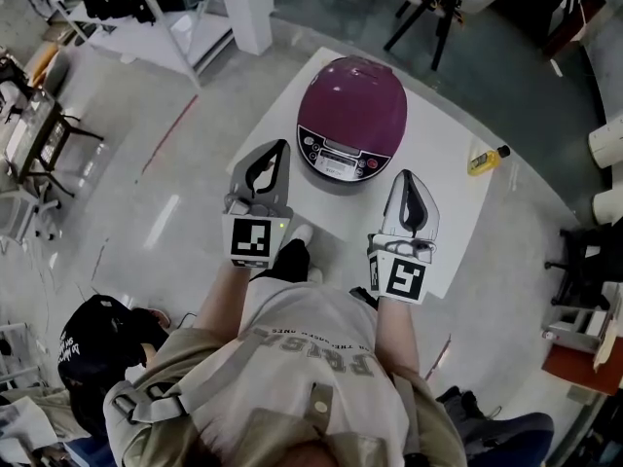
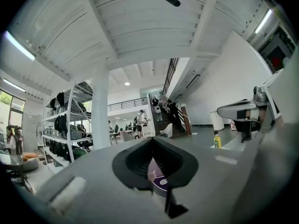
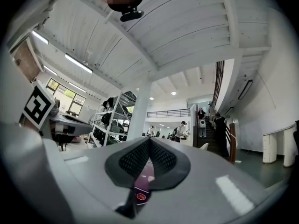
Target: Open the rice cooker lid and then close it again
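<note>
- Head view: The purple rice cooker [image 1: 352, 105] sits on the white desk [image 1: 448, 163], and its lid is down.
- The left gripper [image 1: 281, 148] and the right gripper [image 1: 405, 177] are near the front of the cooker, one on each side. Neither one touches it.
- A yellow bottle [image 1: 488, 160] lies at the desk's edge, well away from the cooker.
- The lid looks hard, round and shiny, so I think closed jaws would slip off the top. The best place to push is likely the front edge, just above the button panel [image 1: 339, 160], where a catch could be.
- The cooker looks heavy enough to stay put.
- Left gripper view: The left gripper's [image 2: 152, 141] jaws are pressed together with nothing in them. A bit of the purple cooker [image 2: 156, 174] shows past them.
- Right gripper view: The right gripper's [image 3: 149, 141] jaws are pressed together too, with nothing in them. The cooker's front [image 3: 141, 186] shows just past them.
</note>
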Available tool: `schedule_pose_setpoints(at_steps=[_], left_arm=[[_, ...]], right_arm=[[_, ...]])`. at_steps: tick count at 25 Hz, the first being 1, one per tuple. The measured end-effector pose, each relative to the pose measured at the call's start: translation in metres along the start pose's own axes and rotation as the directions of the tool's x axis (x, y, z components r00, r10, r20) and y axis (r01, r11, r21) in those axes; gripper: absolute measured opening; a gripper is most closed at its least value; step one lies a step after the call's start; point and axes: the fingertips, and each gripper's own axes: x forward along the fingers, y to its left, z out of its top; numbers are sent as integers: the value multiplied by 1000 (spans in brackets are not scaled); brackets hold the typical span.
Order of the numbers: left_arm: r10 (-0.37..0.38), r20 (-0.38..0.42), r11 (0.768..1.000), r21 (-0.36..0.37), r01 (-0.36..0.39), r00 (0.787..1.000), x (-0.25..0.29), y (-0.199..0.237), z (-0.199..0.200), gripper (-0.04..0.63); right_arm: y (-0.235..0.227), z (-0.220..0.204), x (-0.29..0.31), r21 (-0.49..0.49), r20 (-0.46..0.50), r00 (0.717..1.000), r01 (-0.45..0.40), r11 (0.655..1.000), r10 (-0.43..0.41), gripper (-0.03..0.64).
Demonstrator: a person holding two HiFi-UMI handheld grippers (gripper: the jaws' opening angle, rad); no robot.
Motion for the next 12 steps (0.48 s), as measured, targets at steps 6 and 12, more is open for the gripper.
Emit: schedule_pose_setpoints(at_steps=[6, 12], left_arm=[[-8, -16, 1000, 26, 8, 1000, -1, -4, -3, 12], [-19, -26, 999, 48, 20, 999, -3, -10, -6, 12]], right_arm=[[0, 0, -2, 3, 3, 1000, -14, 1000, 14, 0], [2, -1, -2, -9, 7, 1000, -26, 1000, 26, 0]])
